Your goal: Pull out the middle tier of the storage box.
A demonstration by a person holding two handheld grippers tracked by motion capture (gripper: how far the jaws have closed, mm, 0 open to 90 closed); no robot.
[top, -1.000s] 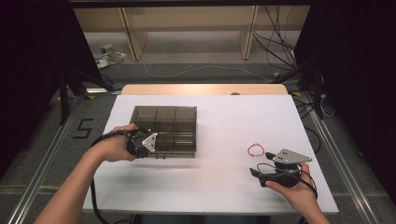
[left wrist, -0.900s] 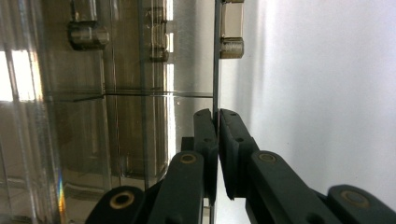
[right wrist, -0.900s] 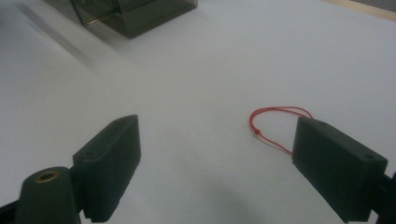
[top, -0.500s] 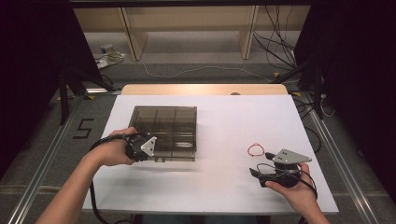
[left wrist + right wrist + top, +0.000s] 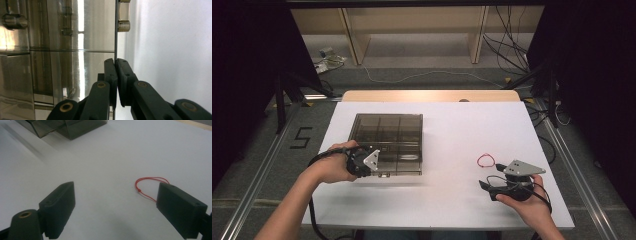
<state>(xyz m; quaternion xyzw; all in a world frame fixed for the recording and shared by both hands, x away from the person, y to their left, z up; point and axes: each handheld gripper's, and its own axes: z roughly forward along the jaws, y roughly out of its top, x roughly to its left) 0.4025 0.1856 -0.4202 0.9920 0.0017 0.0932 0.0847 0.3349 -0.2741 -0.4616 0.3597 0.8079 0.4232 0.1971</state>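
A smoky transparent compartment box (image 5: pixel 387 135) lies left of the table's middle. At the box's near left corner, my left gripper (image 5: pixel 379 170) is shut on the thin front edge of the lid (image 5: pixel 115 30). The left gripper view looks along that edge, with both jaws of the left gripper (image 5: pixel 115 61) pressed on it. A small red string loop (image 5: pixel 485 160) lies on the white table at the right. My right gripper (image 5: pixel 486 185) rests open just in front of it. In the right gripper view the red string loop (image 5: pixel 151 178) sits ahead of the right gripper (image 5: pixel 116 195), close to the right jaw.
The white tabletop (image 5: pixel 462 125) has bare room between the box and the loop. Wooden shelving (image 5: pixel 412 30) and cables (image 5: pixel 507 45) stand on the floor beyond the table's far edge. A metal rail (image 5: pixel 262 185) runs along the table's left side.
My left gripper has drawn slightly toward the person with the box's front edge in its jaws; that edge now sits a little nearer. The right gripper has stayed put.
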